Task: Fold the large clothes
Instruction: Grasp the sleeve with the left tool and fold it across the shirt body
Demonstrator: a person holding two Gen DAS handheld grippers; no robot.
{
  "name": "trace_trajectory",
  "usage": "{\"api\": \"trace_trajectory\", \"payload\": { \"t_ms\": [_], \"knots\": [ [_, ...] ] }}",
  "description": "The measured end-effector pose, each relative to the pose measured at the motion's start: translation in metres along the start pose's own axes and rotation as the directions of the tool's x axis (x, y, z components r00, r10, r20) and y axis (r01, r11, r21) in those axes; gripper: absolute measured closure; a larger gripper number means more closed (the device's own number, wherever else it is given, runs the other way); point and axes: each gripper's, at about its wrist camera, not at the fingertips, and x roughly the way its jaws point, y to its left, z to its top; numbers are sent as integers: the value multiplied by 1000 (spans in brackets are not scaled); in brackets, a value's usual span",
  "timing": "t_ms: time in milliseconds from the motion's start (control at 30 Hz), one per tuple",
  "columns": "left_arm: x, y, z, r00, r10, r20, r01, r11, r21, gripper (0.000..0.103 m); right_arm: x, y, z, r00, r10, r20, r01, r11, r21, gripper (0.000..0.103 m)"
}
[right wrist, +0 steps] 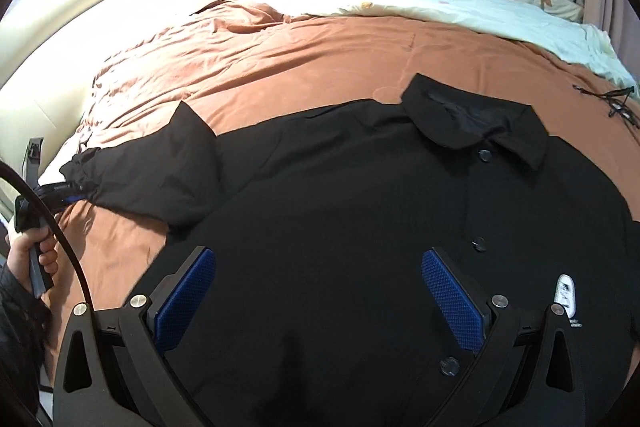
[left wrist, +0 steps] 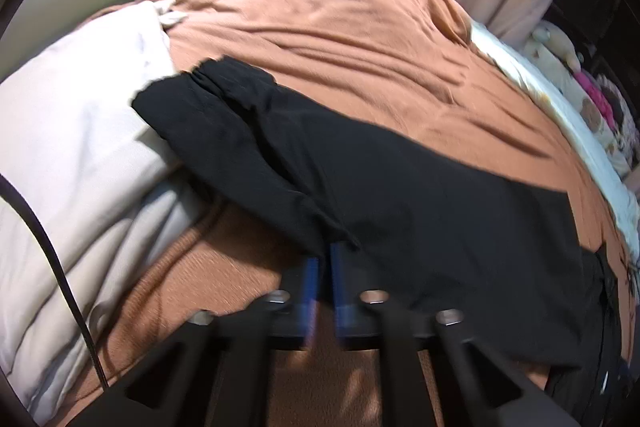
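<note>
Lying spread out on the bed is a big black shirt [right wrist: 340, 227]. It has a collar [right wrist: 476, 125] near the far side, with the collar flaps folded down. A row of round dark buttons [right wrist: 478, 243] runs down the front, and they look done up. A small white tag [right wrist: 566, 293] sits on the cloth near the bottom right. The cloth is plain, dark and mostly smooth, with soft folds in the sleeve.

One sleeve [right wrist: 152, 171] reaches out toward the left edge of the bed, and its end is bunched up. The shirt rests on an orange-brown bedspread [right wrist: 280, 67] that is a bit wrinkled. A pale pillow [left wrist: 80, 131] lies by the left edge, and the sleeve end lies partly on it. A white blanket [right wrist: 460, 7] lies along the far edge.

The left gripper [left wrist: 324, 259] has its jaws together, pinching the edge of the sleeve. A hand [right wrist: 40, 255] holds its handle near the left edge of the bed.

The right gripper [right wrist: 318, 291] is over the front of the shirt, close to the near edge of the bed. Its jaws are wide apart, and its blue pads [right wrist: 452, 299] hold nothing.
</note>
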Motion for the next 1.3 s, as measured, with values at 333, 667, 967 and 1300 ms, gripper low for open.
{"api": "trace_trajectory", "payload": {
  "t_ms": [333,667,967,1300],
  "knots": [
    [-84,-24,26,985,-93,148,82,993,83,101,68,25,20,992,108,-61,-107,994,20,23],
    [-153,-79,49,958,-200,207,158,966,202,102,138,43,18,983,45,-179,-46,999,-6,53],
    [-216,-155,51,914,-335,228,247,907,341,102,130,25,35,979,74,-192,-71,997,24,53],
    [-253,-254,23,859,-486,162,362,799,479,102,54,-44,33,996,47,-69,-40,994,98,34]
  ]
}}
